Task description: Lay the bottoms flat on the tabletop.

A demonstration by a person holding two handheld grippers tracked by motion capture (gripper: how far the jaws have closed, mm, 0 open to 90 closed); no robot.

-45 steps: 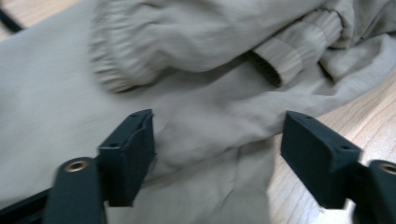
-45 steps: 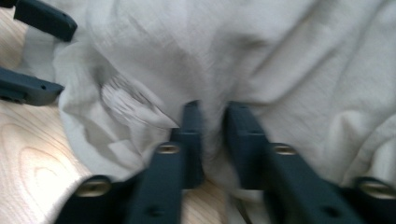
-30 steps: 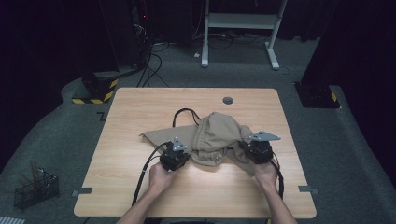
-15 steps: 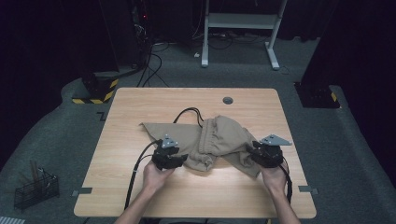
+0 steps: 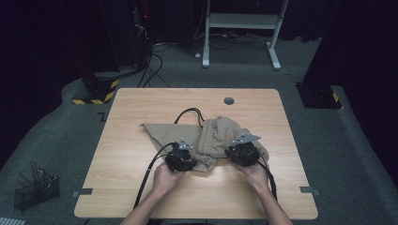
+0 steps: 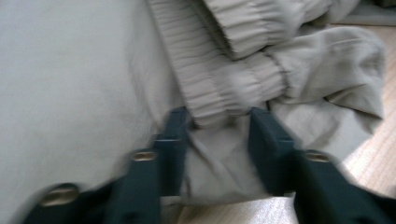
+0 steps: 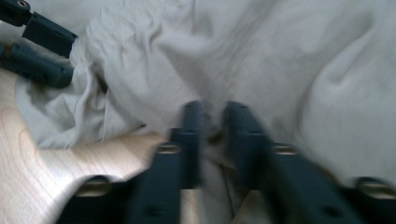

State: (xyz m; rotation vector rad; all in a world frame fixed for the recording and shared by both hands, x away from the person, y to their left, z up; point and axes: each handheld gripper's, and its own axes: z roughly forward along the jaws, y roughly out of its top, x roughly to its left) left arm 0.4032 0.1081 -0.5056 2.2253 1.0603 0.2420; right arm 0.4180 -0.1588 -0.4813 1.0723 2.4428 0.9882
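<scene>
A tan garment (image 5: 216, 136) with an elastic waistband lies crumpled on the wooden table (image 5: 141, 108), one flat part spread out to the left. My left gripper (image 5: 185, 152) is at its near left edge. In the left gripper view its jaws (image 6: 219, 126) have just been closing, and they pinch a fold of the waistband (image 6: 224, 88). My right gripper (image 5: 243, 150) is at the near right side. Its jaws (image 7: 212, 116) have also just been closing and stand almost together, with a fold of the cloth (image 7: 280, 56) caught between them. The left gripper's jaws (image 7: 42, 42) also reach into the right gripper view.
A black cable (image 5: 190, 112) loops over the table behind the garment. A round cable hole (image 5: 229, 101) sits near the far edge. On the floor are a wire basket (image 5: 35, 190) at the near left, a yellow-black striped base (image 5: 94, 96) and a white desk frame (image 5: 239, 28).
Both hands have moved inward toward each other from a wider spread half a second ago. The garment's raised middle has sunk into a looser heap.
</scene>
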